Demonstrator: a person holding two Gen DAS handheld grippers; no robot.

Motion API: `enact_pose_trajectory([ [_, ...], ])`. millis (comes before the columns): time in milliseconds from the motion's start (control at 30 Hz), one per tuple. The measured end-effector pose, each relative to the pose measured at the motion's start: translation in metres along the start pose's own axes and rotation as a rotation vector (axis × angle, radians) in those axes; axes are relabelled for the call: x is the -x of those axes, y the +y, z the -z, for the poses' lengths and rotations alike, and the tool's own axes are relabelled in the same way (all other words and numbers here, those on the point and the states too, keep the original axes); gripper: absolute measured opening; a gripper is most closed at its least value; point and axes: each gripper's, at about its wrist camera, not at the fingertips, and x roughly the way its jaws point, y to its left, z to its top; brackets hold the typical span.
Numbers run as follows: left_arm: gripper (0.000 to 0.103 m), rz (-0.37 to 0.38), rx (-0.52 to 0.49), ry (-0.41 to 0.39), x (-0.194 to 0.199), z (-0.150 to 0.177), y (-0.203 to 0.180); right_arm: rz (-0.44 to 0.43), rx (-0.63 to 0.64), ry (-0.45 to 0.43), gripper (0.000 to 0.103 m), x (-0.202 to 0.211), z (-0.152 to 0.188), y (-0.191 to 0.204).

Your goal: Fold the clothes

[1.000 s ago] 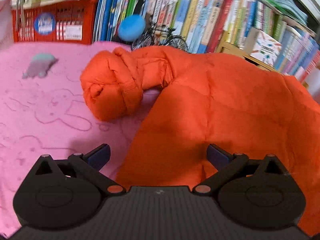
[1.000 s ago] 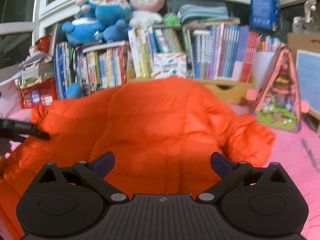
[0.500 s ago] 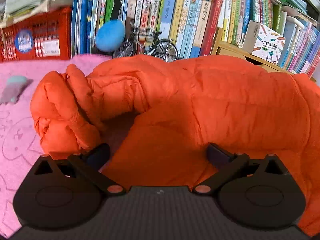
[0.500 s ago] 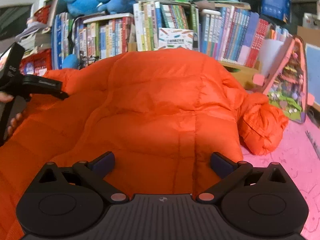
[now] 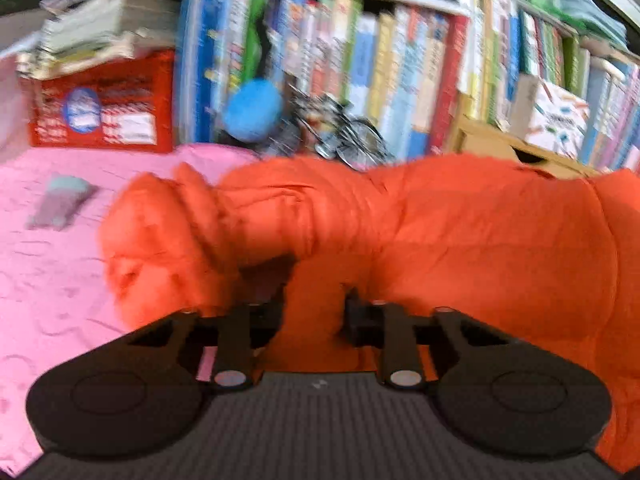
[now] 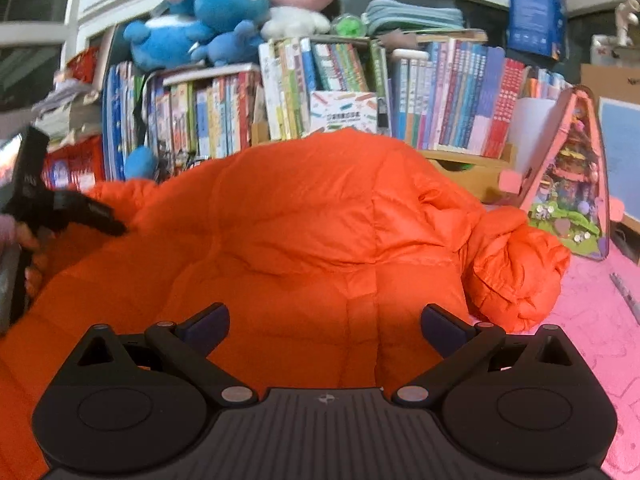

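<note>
The orange puffer jacket (image 6: 320, 232) lies spread on the pink blanket (image 6: 592, 320), in front of the row of books (image 6: 460, 96) and the plush toys (image 6: 224, 8) above them. Its body fills the middle of both views. Its long axis appears to run from the near hem, just under the cameras, away to the collar end by the books, so the jacket points away from the person. The two sleeves lie across that line: the left sleeve (image 5: 192, 240) is bunched and curled toward the near side, and the right sleeve (image 6: 520, 264) is balled up beside the body on the blanket.

The left hand-held gripper (image 5: 314, 312) sits at the near edge of the jacket, close to where the left sleeve meets the body. Its jaws are closing, with a ridge of orange fabric between them; the view is blurred, so whether the pads already press firmly is hard to tell. The right hand-held gripper (image 6: 324, 328) hangs over the near hem with its jaws wide and nothing in them.

The step in hand looks like gripping for a first fold. To do it well, the left pinch should take the shell and filling together, since puffy fabric slips from a shallow bite. The right should grip the hem at a matching spot, so both sides lift evenly and the sleeves can be laid inward along the long axis.
</note>
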Motion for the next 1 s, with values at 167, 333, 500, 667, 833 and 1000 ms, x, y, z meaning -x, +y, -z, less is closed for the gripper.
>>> enact_pose_trajectory([
  [167,0.016,-0.094,0.075,-0.059,0.012,0.003,0.034,-0.014,0.017,0.018,0.103,-0.013,-0.005,0.009],
  [333,0.001,-0.126,0.191,0.008,0.007,0.003,0.074,-0.012,0.011,0.077,0.103,-0.024,-0.008,0.009],
  [500,0.004,-0.004,0.142,-0.032,0.036,0.007,0.088,-0.012,-0.03,0.069,0.103,0.001,-0.01,-0.02],
  [667,0.016,0.155,0.002,-0.093,0.085,0.017,0.061,0.017,-0.082,0.094,0.071,0.026,0.0,-0.045],
  [833,0.023,0.209,-0.199,-0.09,0.108,0.044,0.019,-0.043,-0.045,0.111,0.061,0.046,0.019,-0.028],
  [1000,0.022,0.086,-0.208,-0.016,0.092,0.058,0.025,0.016,0.035,0.147,0.063,0.062,0.046,-0.033],
])
